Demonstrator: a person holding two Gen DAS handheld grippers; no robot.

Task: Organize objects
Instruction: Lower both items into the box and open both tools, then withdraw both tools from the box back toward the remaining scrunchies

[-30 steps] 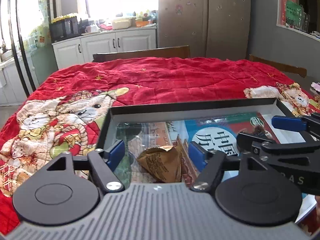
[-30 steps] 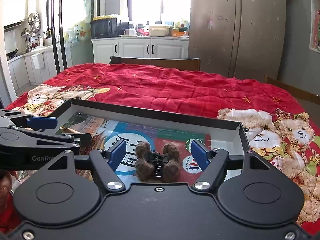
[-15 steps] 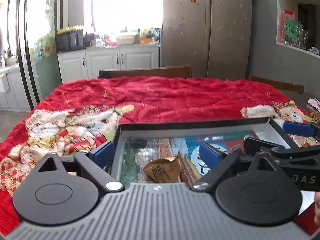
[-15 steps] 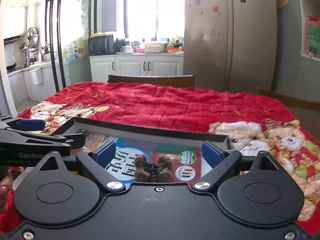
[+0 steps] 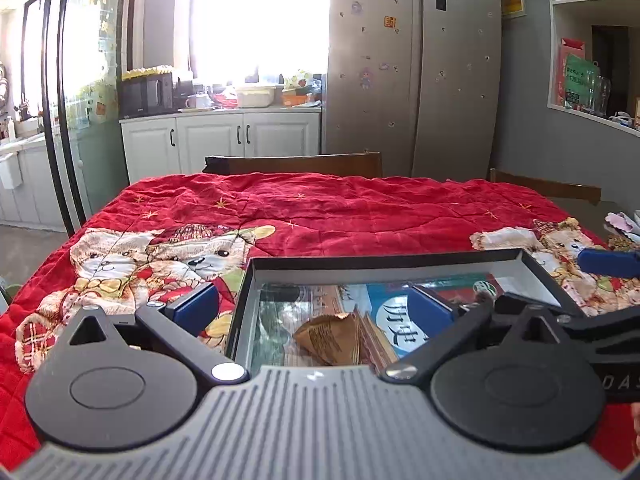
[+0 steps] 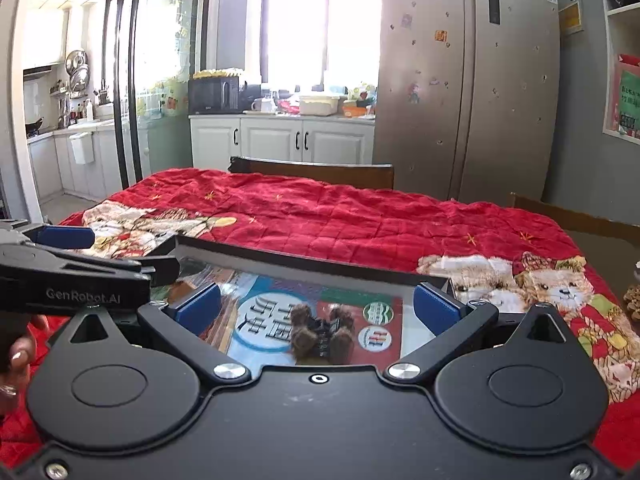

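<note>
A shallow black-rimmed box (image 5: 384, 261) lined with printed paper lies on the red quilt; it also shows in the right wrist view (image 6: 304, 260). A crumpled brown paper packet (image 5: 332, 338) lies inside it at the left. A brown fuzzy hair clip (image 6: 322, 336) lies inside at the right. My left gripper (image 5: 314, 308) is open and empty, above and behind the packet. My right gripper (image 6: 318, 306) is open and empty, above and behind the clip.
The red bear-print quilt (image 5: 340, 208) covers the table. Wooden chair backs (image 5: 296, 164) stand at the far edge. Kitchen cabinets (image 6: 280, 140) and a fridge (image 6: 468, 80) are behind. Small items (image 5: 622, 232) lie at the table's right edge.
Both grippers have lifted and pulled back from the box. Their jaws have opened wider. The packet and the clip stay in the box.
</note>
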